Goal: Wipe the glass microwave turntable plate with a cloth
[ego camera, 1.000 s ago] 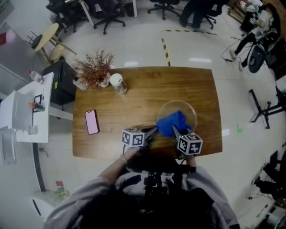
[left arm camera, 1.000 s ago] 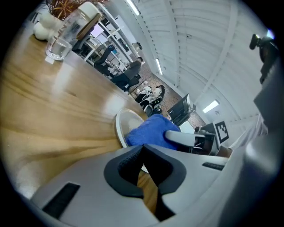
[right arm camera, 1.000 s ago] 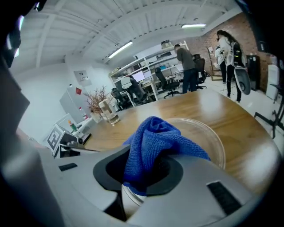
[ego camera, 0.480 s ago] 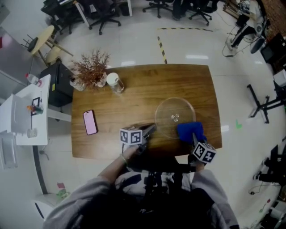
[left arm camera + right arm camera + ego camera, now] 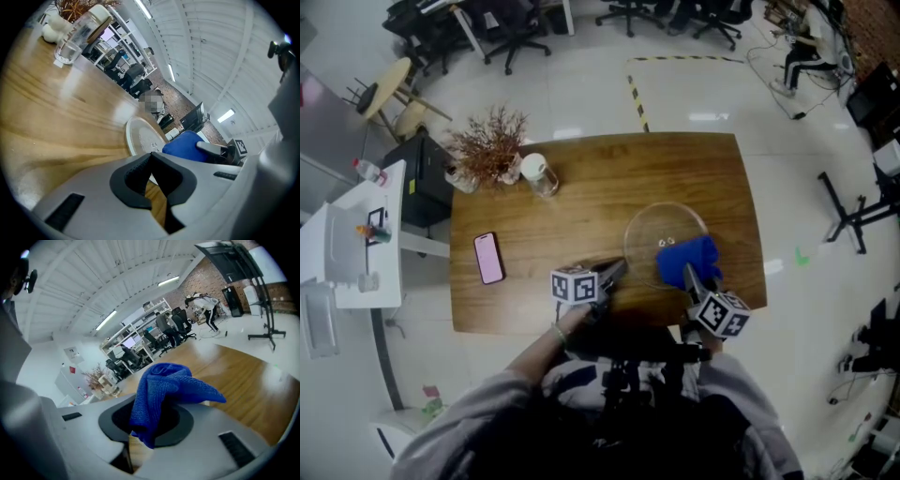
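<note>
The round glass turntable plate (image 5: pixel 652 232) lies flat on the wooden table (image 5: pixel 581 206), right of centre. My right gripper (image 5: pixel 691 277) is shut on a bunched blue cloth (image 5: pixel 689 254), which rests on the plate's front right rim. In the right gripper view the cloth (image 5: pixel 164 390) spills out over the jaws and hides their tips. My left gripper (image 5: pixel 617 270) is shut, its tips meeting at the plate's front left rim. The left gripper view shows the plate (image 5: pixel 140 138) just beyond the closed tips (image 5: pixel 150 155), with the cloth (image 5: pixel 185 146) behind it. I cannot tell whether the tips pinch the rim.
A pink phone (image 5: pixel 490 256) lies on the table's left side. A lidded glass jar (image 5: pixel 546 174) and a dried plant in a vase (image 5: pixel 492 145) stand at the back left corner. The table's front edge runs just under both grippers. Office chairs and a white cart surround the table.
My right gripper swept the cloth from the plate's middle out past its front right rim, then back onto that rim. The left gripper has stayed put.
</note>
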The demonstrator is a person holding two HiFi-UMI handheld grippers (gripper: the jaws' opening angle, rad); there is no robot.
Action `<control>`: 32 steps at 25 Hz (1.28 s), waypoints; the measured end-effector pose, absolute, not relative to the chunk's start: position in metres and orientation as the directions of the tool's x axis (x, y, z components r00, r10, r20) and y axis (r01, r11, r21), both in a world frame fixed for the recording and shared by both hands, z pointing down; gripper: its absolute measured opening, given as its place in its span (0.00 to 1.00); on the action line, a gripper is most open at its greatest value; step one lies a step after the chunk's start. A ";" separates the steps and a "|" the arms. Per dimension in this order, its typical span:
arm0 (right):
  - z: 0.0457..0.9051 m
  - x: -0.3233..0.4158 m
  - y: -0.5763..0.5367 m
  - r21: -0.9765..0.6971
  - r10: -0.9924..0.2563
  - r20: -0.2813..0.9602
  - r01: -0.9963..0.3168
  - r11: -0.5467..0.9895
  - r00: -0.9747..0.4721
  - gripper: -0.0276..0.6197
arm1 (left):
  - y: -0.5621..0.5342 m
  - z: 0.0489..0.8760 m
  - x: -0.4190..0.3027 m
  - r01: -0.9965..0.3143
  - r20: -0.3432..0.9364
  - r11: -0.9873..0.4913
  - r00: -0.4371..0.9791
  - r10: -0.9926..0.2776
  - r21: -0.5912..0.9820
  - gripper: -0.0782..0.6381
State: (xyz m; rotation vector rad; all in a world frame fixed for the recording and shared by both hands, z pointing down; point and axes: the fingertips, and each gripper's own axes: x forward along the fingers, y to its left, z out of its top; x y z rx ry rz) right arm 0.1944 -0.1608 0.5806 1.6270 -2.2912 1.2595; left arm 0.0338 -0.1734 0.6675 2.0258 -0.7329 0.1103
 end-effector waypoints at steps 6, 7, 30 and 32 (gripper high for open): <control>0.601 0.133 -0.146 -0.666 -0.636 0.486 -0.725 0.174 -0.599 0.16 | -0.173 0.666 0.034 -0.538 0.358 -0.365 0.815 -0.456 0.760 0.10; 0.614 0.132 -0.141 -0.636 -0.609 0.527 -0.750 0.180 -0.593 0.16 | -0.173 0.666 0.034 -0.537 0.356 -0.367 0.816 -0.455 0.760 0.10; 0.599 0.212 -0.107 -0.537 -0.808 0.492 -0.843 0.011 -0.324 0.16 | -0.153 0.666 0.011 -0.480 0.301 -0.383 0.846 -0.440 0.789 0.10; 0.588 0.205 -0.108 -0.522 -0.822 0.472 -0.852 0.031 -0.319 0.16 | -0.149 0.661 -0.003 -0.486 0.301 -0.380 0.840 -0.451 0.787 0.10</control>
